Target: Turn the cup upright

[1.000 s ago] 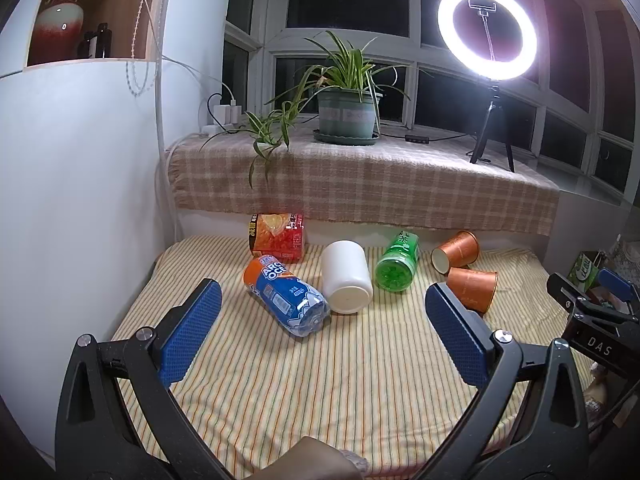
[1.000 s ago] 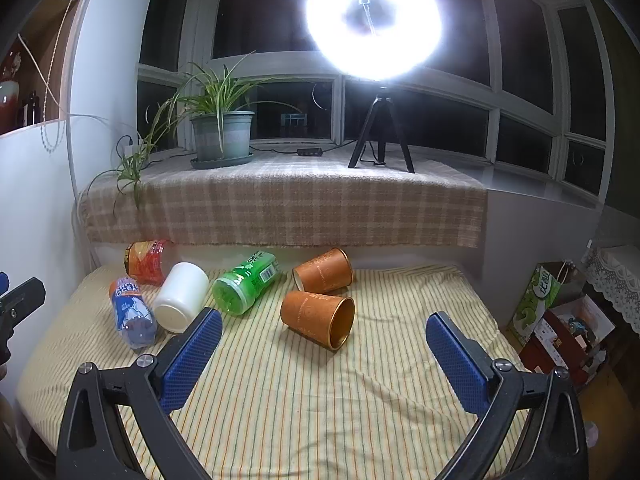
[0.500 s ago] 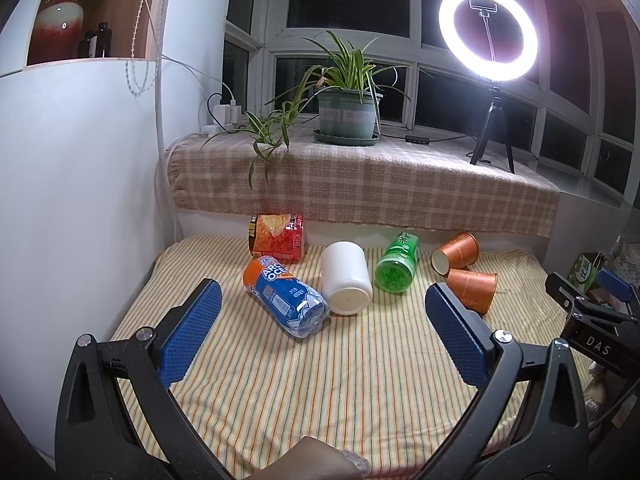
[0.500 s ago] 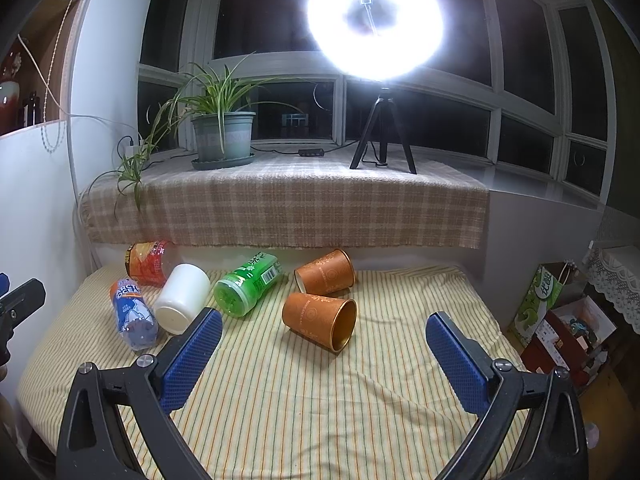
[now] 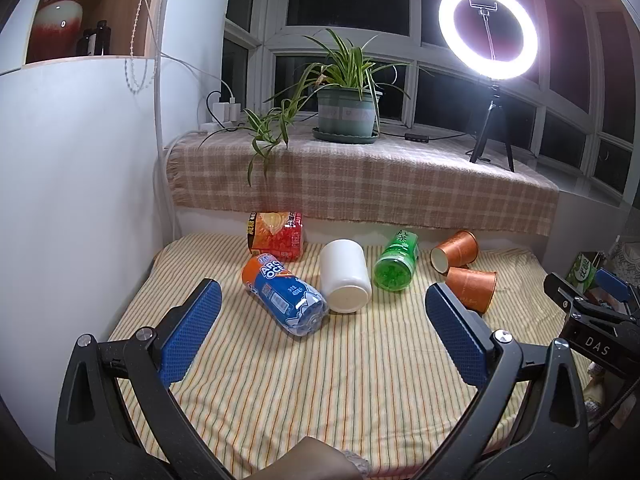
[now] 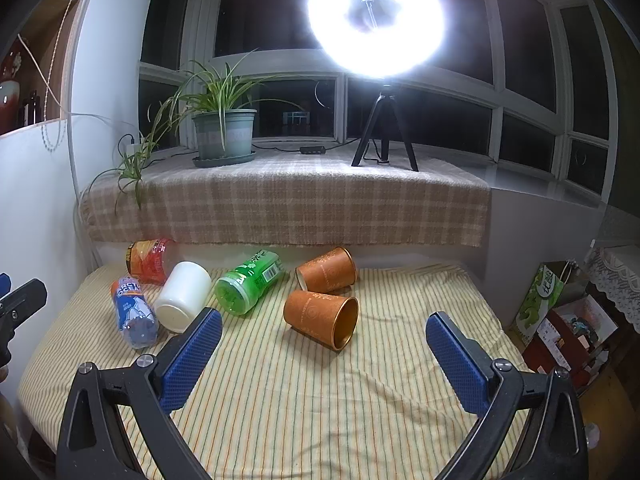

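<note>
Two orange paper cups lie on their sides on the striped cloth. The nearer cup (image 6: 322,318) (image 5: 472,286) has its mouth turned toward the right; the farther cup (image 6: 326,270) (image 5: 456,250) lies just behind it by the ledge. A white cup (image 5: 345,276) (image 6: 184,295) also lies on its side, base toward me. My left gripper (image 5: 323,332) is open and empty, short of the white cup and bottles. My right gripper (image 6: 323,354) is open and empty, just in front of the nearer orange cup.
A blue-labelled bottle (image 5: 282,294), a green bottle (image 5: 396,266) and a red-orange snack pack (image 5: 276,234) lie among the cups. Behind is a checked-cloth ledge (image 6: 280,204) with a potted plant (image 6: 224,136) and ring light (image 6: 378,32). A white wall (image 5: 80,180) bounds the left; boxes (image 6: 560,312) stand at the right.
</note>
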### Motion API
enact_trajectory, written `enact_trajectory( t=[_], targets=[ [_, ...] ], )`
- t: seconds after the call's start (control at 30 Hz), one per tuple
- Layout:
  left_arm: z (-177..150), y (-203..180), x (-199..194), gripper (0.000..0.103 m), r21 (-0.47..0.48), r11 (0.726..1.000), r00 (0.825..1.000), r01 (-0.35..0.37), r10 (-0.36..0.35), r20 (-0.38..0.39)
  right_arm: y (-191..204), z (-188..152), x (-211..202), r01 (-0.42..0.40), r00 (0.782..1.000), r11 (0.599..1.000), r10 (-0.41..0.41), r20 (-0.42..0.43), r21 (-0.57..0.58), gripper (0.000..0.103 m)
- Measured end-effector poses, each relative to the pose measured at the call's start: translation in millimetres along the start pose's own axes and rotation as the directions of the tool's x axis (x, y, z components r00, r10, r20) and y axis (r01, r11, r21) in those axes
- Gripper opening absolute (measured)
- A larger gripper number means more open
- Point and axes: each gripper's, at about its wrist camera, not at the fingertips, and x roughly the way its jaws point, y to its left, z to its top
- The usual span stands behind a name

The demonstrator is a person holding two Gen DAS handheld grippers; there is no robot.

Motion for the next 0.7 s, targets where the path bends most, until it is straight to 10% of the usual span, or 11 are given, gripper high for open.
enact_trajectory(
  t=[0.7],
  targets=[
    [0.1,0.5,1.2,0.103,-0.003,1.0,1.0,0.001,-0.001,-0.003,0.5,-0.3,0.9,-0.002,1.0,1.0,0.002,-0.004,-0.001,0.103]
  ],
)
